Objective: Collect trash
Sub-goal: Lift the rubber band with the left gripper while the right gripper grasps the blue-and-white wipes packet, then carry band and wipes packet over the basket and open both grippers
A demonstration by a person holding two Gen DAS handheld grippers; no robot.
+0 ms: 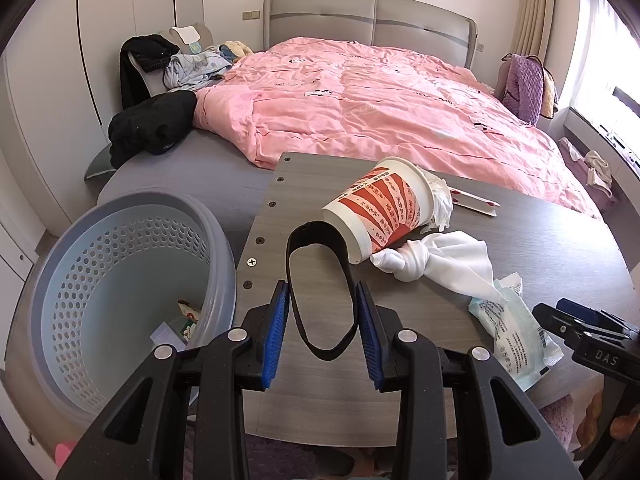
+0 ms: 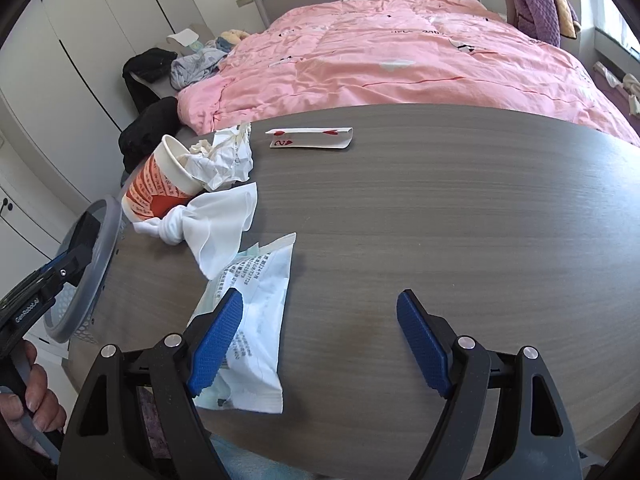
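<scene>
My left gripper is shut on a black band loop, its blue pads pressing the loop's two sides above the grey table. A red-and-white paper cup lies on its side past the loop, crumpled paper at its mouth. A white cloth and a wet-wipe packet lie to the right. In the right wrist view, my right gripper is open and empty above the table, its left finger over the packet. The cup, cloth and a folded playing card lie beyond.
A grey-blue perforated basket holding some scraps stands left of the table, below its edge. A bed with a pink quilt lies behind the table, with dark clothes at its left side. White wardrobes stand at the far left.
</scene>
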